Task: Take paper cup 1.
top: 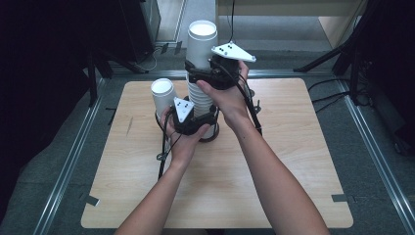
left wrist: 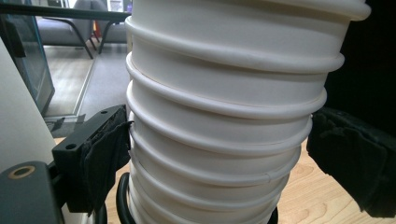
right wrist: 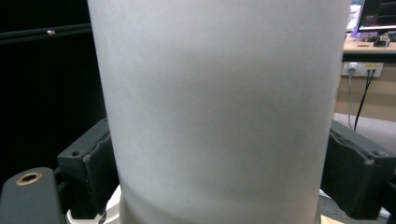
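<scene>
We see a stack of white paper cups (top: 200,95) standing upright near the middle of the wooden table (top: 274,176), its long axis vertical, with a single cup (top: 163,95) standing apart just to its left. The top cup (top: 202,44) rides high on the stack, its smooth wall exposed above the ringed rims below.

The left gripper (top: 193,122) sits low on the stack; in the left gripper view its padded jaws press against the ribbed rims (left wrist: 219,140) from both sides, so we read them as clamped on the stack. The right gripper (top: 215,73) sits higher; in the right gripper view its jaws bracket the plain wall of the top cup (right wrist: 219,112) on either side, and we judge them closed on it.

The relation that matters is vertical: one grip directly above the other along the same axis. We judge that the next move is a straight upward pull by the right gripper while the left gripper holds the stack down; any tilt off that axis could bind the nested cups.
</scene>
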Tool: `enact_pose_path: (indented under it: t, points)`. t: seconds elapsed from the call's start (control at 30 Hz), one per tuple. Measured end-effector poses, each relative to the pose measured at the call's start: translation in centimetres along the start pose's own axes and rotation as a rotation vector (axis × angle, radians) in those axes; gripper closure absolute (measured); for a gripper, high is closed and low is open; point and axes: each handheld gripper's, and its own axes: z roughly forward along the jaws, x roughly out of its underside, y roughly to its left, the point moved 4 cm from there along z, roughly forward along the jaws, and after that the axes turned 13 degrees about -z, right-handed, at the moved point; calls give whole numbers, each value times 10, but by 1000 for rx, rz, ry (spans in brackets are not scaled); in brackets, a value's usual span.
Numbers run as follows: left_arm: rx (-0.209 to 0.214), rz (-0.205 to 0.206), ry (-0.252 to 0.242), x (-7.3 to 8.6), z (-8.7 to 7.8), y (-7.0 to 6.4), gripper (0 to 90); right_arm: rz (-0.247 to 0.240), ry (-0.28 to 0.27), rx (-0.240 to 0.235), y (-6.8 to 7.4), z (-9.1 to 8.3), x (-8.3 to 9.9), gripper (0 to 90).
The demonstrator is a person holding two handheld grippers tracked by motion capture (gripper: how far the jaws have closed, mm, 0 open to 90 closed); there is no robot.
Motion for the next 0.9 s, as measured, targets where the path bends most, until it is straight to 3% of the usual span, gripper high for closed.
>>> enact_pose_path:
  t: [0.3, 0.9]
  points:
    - [5, 6, 5, -1, -1, 1, 69, -49, -36, 39, 0, -1, -11, 108]
    - [15, 10, -6, -2, -4, 1, 87, -91, -115, 97, 1, -4, -31, 109]
